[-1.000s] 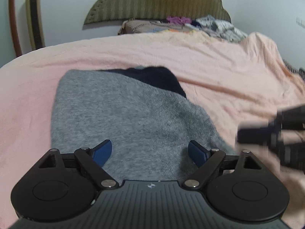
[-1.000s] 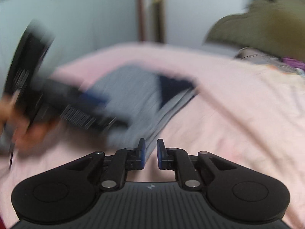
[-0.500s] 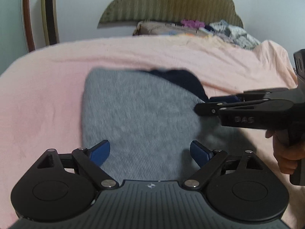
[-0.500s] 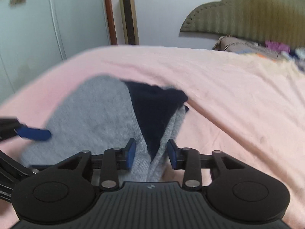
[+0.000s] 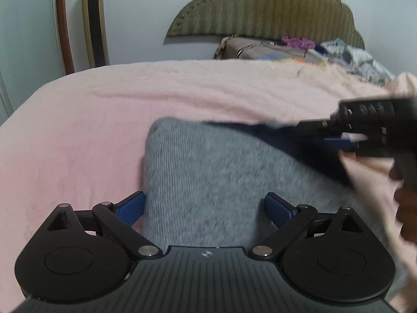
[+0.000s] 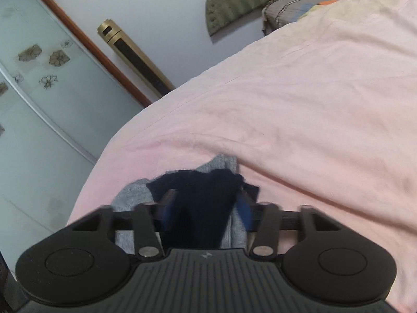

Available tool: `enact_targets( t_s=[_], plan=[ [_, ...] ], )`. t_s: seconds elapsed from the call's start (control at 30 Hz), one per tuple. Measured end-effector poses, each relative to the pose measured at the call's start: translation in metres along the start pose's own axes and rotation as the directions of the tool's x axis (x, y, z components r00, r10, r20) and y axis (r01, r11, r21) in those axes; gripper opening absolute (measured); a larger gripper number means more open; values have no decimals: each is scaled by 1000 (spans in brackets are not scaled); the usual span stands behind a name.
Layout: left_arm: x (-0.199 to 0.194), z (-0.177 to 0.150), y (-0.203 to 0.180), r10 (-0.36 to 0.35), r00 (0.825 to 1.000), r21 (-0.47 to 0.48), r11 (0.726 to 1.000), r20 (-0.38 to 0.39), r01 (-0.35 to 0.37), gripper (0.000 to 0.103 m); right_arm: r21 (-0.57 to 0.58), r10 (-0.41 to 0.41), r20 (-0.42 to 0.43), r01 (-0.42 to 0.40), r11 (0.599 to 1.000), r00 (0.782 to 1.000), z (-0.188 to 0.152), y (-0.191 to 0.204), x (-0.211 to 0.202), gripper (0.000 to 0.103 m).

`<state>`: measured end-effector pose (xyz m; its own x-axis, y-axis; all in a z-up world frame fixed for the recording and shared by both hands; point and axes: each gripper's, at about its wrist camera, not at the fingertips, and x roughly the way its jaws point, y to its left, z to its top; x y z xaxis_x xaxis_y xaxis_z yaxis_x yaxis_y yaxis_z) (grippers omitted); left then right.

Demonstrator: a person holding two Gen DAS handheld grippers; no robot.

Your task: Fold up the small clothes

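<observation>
A grey knit garment (image 5: 208, 172) with a navy part (image 5: 299, 140) lies flat on the pink bedsheet (image 5: 78, 130). My left gripper (image 5: 206, 206) hovers low over the near end of the grey cloth. Its jaws are wide and still opening, pressing nothing, and the left pad (image 5: 133, 206) sits at the garment's left edge. My right gripper (image 5: 346, 140), blurred, reaches in from the right at the navy edge. In the right wrist view the right gripper (image 6: 206, 206) is tilted and its jaws are closing. Bunched navy fabric (image 6: 206, 190) lies between them, and I see no firm pinch.
A person's hand (image 5: 406, 203) holds the right gripper at the right edge. A padded headboard (image 5: 260, 7) and a pile of clothes (image 5: 338, 49) are at the far end of the bed. A gold tower fan (image 5: 95, 20) and a glass wardrobe door (image 6: 39, 91) stand to the left.
The left gripper slid left and its jaws widened. The right gripper swung in from the right, rolled, and went from shut to jaws spread around the navy edge.
</observation>
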<state>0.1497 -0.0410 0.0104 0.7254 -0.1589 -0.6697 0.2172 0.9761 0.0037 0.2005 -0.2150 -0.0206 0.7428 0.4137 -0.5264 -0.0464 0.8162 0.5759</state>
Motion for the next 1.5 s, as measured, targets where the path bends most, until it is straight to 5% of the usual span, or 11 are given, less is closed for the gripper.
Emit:
enact_targets(
  t_s=[0.03,0.07,0.27,0.47,0.7,0.8,0.9,1.23,1.33,1.5],
  plan=[
    [1,-3,1,-10,1000,-17,1000,-5,10,99,-40,-43,-10,42,998,999,1,5,4,12],
    [3,-5,4,-27,1000,-43,999,-14,26,99,-89,-92,-10,90,992,996,1,11,8,11],
    [8,-9,12,-67,997,-99,993,-39,63,102,-337,-272,71,280,899,960,-4,42,23,10],
    [8,-13,13,-70,997,-109,992,-36,66,103,-315,-321,126,345,884,939,-12,49,6,18],
    [9,-16,11,-65,998,-101,993,-19,63,103,-441,-204,139,245,863,969,-51,79,-31,35],
    [9,-18,9,-59,998,-93,994,-12,57,103,-463,-238,102,258,848,966,-64,74,-20,35],
    [7,-19,7,-54,999,-81,995,-6,53,103,-427,-286,129,314,848,949,-64,60,-13,57],
    [8,-20,8,-56,998,-77,995,10,57,103,-412,-265,135,298,861,955,-82,67,-42,58],
    [6,-20,8,-55,998,-77,995,4,55,103,-414,-303,133,331,848,944,-88,59,-34,71],
    [-5,-25,11,-45,999,-88,995,2,45,103,-375,-309,162,348,859,937,-89,62,-47,72]
  ],
)
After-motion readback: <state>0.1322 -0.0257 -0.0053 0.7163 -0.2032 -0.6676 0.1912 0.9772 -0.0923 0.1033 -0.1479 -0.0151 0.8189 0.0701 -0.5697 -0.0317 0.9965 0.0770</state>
